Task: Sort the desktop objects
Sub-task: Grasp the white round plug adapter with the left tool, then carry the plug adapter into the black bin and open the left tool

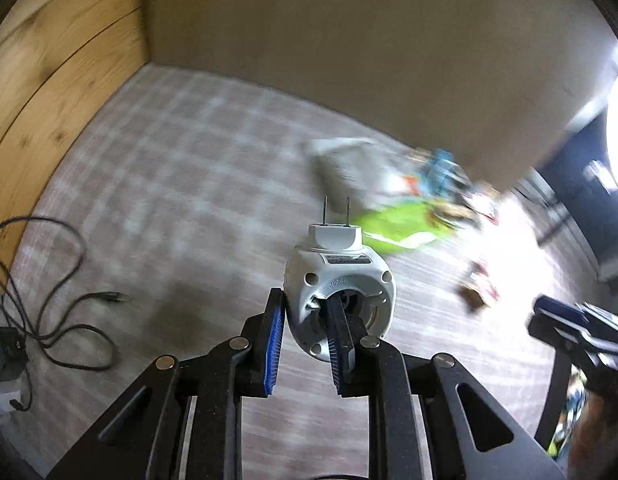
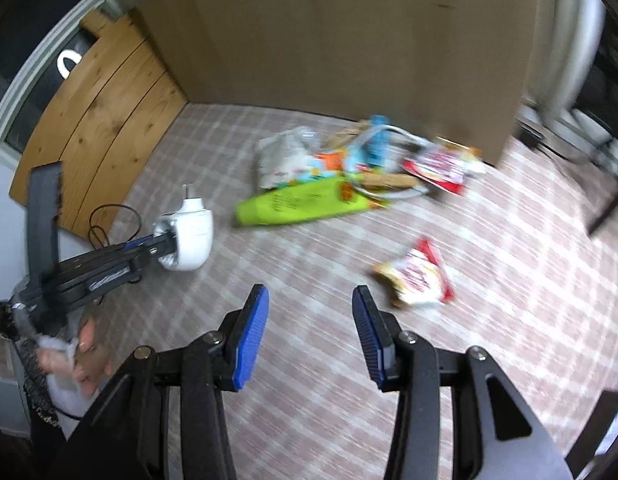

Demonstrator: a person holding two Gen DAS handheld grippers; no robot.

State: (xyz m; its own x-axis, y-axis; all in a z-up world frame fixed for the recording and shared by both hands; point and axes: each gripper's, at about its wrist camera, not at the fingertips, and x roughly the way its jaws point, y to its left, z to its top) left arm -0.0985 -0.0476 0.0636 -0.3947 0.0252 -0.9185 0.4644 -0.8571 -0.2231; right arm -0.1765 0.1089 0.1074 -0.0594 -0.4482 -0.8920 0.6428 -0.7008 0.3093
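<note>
In the left wrist view, the left gripper [image 1: 305, 344] had its jaws narrowed onto a white plug-in adapter [image 1: 339, 296]. One blue pad pressed the outside of the round housing, while the other finger sat inside the open hollow at its back, so the wall of the shell was pinched between them. The adapter's long axis ran straight ahead along the fingers, its two metal prongs [image 1: 336, 210] pointing away from the gripper. Beyond and to the right of it lay a blurred heap of packets, with a lime-green pouch [image 1: 401, 226] nearest. A black cable [image 1: 57, 304] lay far off to the left on the checked cloth [image 1: 181, 168].

In the right wrist view, the right gripper [image 2: 311, 320] stood wide open with nothing between its pads. A red and white snack packet [image 2: 419, 278] lay just ahead and to its right, the closest loose thing to it. The green pouch and the heap lay farther ahead. The adapter appeared off to the left, carried by the other gripper. The right hand seemed better placed for the snack packet.
</note>
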